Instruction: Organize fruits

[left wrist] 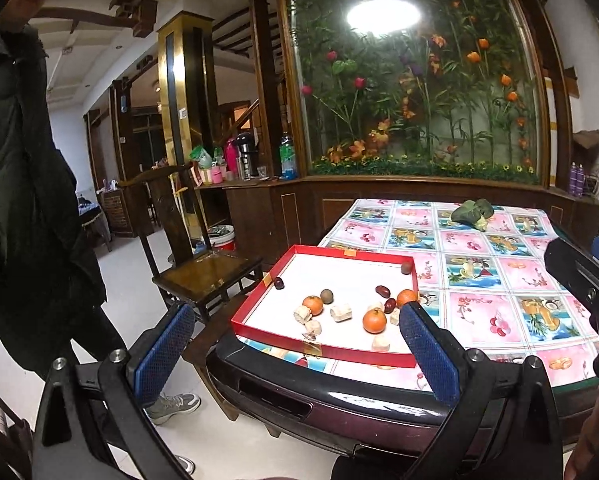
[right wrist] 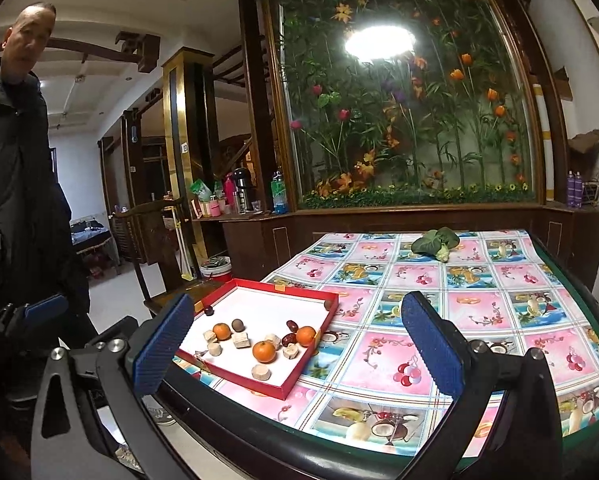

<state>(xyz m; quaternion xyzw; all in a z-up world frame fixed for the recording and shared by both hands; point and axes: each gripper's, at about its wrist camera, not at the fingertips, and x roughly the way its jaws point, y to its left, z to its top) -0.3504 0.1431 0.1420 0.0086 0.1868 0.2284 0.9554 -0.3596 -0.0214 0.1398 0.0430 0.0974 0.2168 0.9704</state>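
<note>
A red-rimmed tray (left wrist: 259, 292) (right wrist: 295, 378) with a white floor sits at the table's near left corner. In it lie three oranges (left wrist: 374, 321) (right wrist: 264, 351), dark red dates (left wrist: 382, 291) (right wrist: 292, 325), brown round fruits (left wrist: 326, 295) (right wrist: 237, 325) and several pale cut chunks (left wrist: 340, 313) (right wrist: 240, 339). My left gripper (left wrist: 295, 354) is open and empty, held short of the tray's near edge. My right gripper (right wrist: 295, 350) is open and empty too, hanging before the table's front edge, right of the tray. Its tip (left wrist: 579, 264) shows at the right of the left wrist view.
A green leafy vegetable (left wrist: 472, 210) (right wrist: 435, 243) lies at the far side of the fruit-patterned tablecloth (right wrist: 479, 312). A wooden chair (left wrist: 203, 268) stands left of the table. A person in a dark jacket (left wrist: 19, 200) (right wrist: 15, 184) stands at the left. A glass flower display (left wrist: 415, 80) backs the table.
</note>
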